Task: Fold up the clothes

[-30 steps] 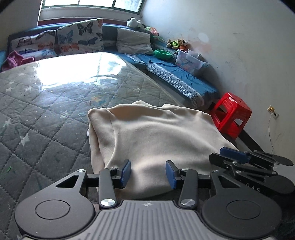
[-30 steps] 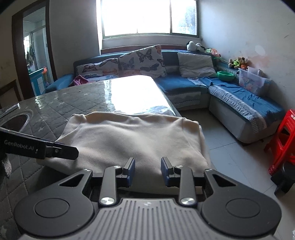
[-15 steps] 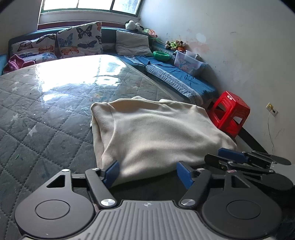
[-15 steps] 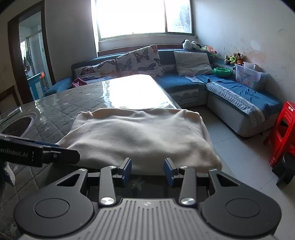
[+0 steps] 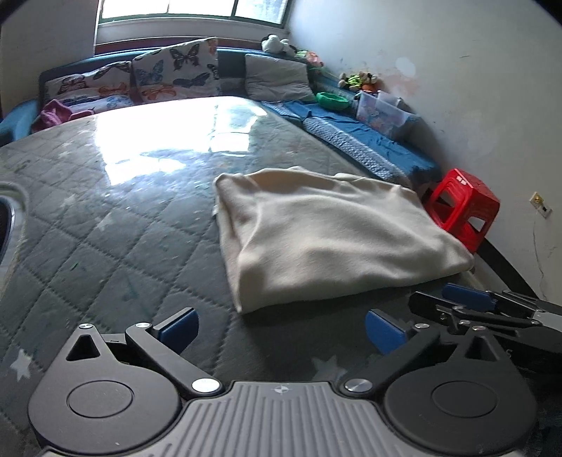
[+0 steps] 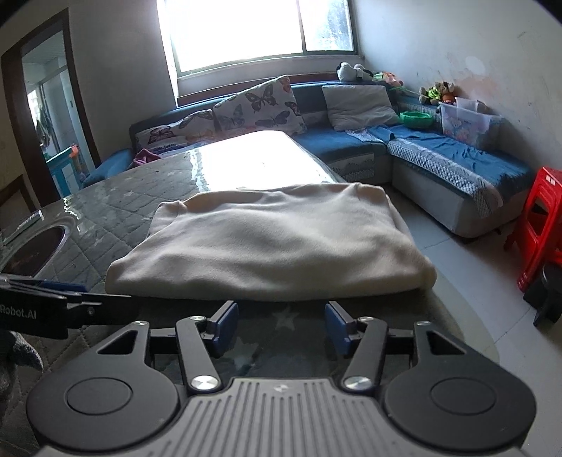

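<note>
Tools: left tool (image 5: pixel 281 328), right tool (image 6: pixel 281 325) spread, low, facing folded garment (image 6: pixel 274 242).

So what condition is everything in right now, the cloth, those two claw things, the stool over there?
Cream garment: folded into a flat rectangle, lying on the quilted table.
Left gripper: open wide, empty, short of the garment.
Right gripper: open, empty, just before the garment's near edge.
Quilted table: glossy, bearing the garment.
Red stool: upright on the floor.
Window: panes appear closed; bright daylight.
</note>
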